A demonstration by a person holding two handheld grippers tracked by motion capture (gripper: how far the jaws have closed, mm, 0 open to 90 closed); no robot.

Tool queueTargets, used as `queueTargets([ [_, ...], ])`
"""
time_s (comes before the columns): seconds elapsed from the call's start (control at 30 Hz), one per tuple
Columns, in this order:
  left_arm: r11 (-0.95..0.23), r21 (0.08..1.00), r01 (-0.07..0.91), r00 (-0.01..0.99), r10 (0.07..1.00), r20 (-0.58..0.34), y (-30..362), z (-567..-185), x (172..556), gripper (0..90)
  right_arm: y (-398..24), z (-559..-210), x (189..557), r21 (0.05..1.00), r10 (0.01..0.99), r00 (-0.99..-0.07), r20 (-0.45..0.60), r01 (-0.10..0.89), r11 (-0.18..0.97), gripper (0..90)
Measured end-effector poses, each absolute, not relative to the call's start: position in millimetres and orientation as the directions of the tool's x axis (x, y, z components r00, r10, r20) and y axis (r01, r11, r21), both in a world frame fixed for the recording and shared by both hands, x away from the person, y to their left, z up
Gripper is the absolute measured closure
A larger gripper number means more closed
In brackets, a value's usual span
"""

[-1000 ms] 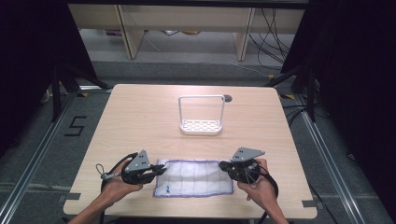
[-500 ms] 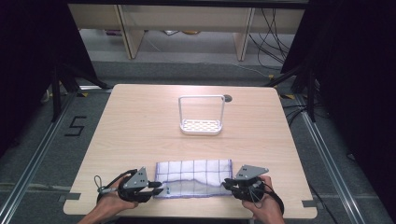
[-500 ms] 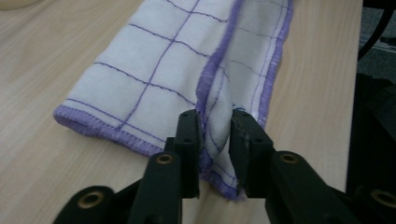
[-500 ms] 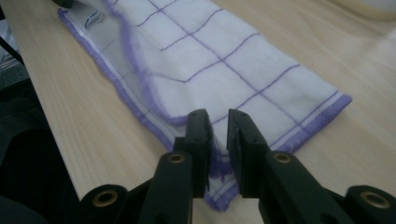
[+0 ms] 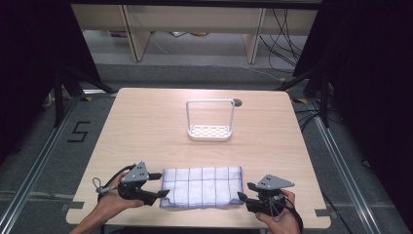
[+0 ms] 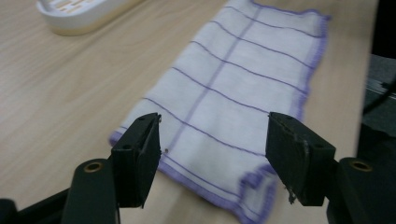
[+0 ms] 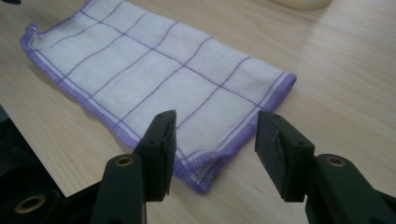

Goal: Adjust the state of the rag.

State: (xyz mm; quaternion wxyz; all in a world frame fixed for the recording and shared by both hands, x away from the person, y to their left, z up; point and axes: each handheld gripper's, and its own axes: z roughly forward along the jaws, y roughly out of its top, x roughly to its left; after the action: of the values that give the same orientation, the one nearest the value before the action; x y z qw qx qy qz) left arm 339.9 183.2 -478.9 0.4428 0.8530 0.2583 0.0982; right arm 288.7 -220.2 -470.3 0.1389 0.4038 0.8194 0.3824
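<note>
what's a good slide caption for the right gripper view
Right gripper open just above the near corner of a folded white cloth with purple grid lines.

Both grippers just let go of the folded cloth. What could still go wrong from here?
1. The cloth lies near the table's front edge; a nudge might slide it off.
2. The left gripper's open jaws still straddle a corner, so pulling back may drag the fold open.
3. The right gripper risks the same.

White tray (image 6: 81, 16) cut off above.
</note>
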Motion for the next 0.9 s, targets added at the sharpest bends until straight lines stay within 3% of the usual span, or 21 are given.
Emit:
queueTargets([
  [0.23,-0.512,0.762,0.397,0.817,0.575,-0.039,169,-496,374,35.1,-208,-486,293,0.675,0.792,-0.61,0.042,0.601,0.427,43.9],
  [0.4,-0.525,0.749,0.405,0.803,0.595,-0.018,167,-504,382,35.0,-206,-495,294,0.627,0.789,-0.614,0.0,0.615,0.478,45.1],
  [0.5,-0.533,0.748,0.396,0.806,0.591,-0.005,168,-505,382,35.5,-204,-496,294,0.605,0.785,-0.617,-0.044,0.609,0.513,47.1],
  [0.8,-0.552,0.732,0.399,0.816,0.577,-0.01,167,-512,383,42.3,-199,-497,293,0.603,0.77,-0.637,-0.043,0.598,0.529,52.4],
  [0.9,-0.553,0.729,0.403,0.818,0.575,-0.016,167,-512,382,47.7,-200,-497,294,0.601,0.763,-0.646,-0.026,0.6,0.528,59.1],
])
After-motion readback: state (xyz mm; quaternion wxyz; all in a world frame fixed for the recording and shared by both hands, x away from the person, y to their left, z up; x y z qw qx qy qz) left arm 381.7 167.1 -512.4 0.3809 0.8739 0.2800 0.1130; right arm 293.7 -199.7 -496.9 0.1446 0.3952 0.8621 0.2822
